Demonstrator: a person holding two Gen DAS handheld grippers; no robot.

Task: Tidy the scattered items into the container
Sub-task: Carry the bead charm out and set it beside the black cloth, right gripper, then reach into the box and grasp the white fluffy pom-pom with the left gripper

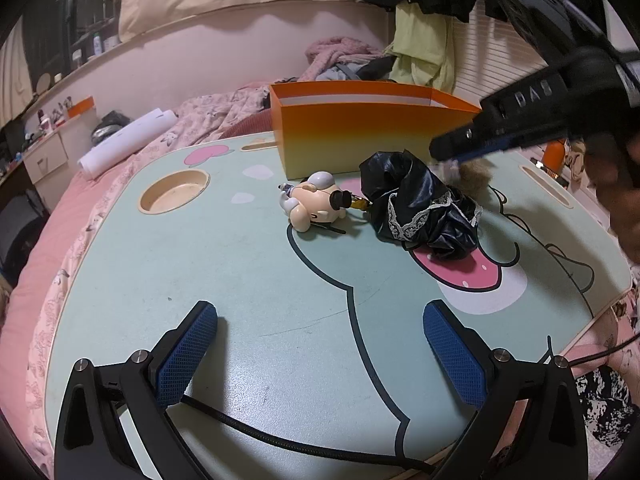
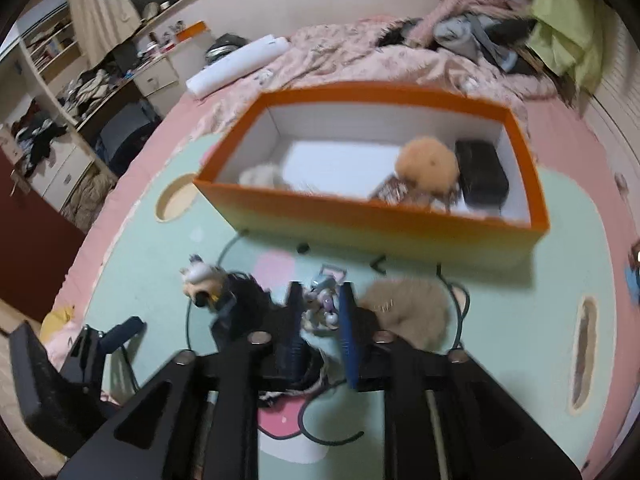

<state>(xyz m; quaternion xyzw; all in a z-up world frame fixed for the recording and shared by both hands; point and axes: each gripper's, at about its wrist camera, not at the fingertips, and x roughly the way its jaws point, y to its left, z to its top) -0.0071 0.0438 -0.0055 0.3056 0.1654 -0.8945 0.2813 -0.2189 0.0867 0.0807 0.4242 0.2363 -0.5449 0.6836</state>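
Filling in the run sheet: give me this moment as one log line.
left tongs: open, empty | right tongs: shut on small charm | orange box: partly filled | figurine, black cloth: on table

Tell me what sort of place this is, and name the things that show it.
Most likely a bedroom at home. The mint cartoon lap table sits on a bed with pink floral bedding, clothes lie heaped at the far end, and a cluttered desk with drawers and shelves stands alongside.

Box (image 2: 372,224): on the lap table (image 1: 200,280), at its far edge.
In box: fluffy ball (image 2: 426,170) left of the case (image 2: 482,178).
Figurine (image 1: 312,204): before the box, left of the crumpled cloth (image 1: 420,208), touching it.
Cup recess (image 1: 174,192): left of the figurine.
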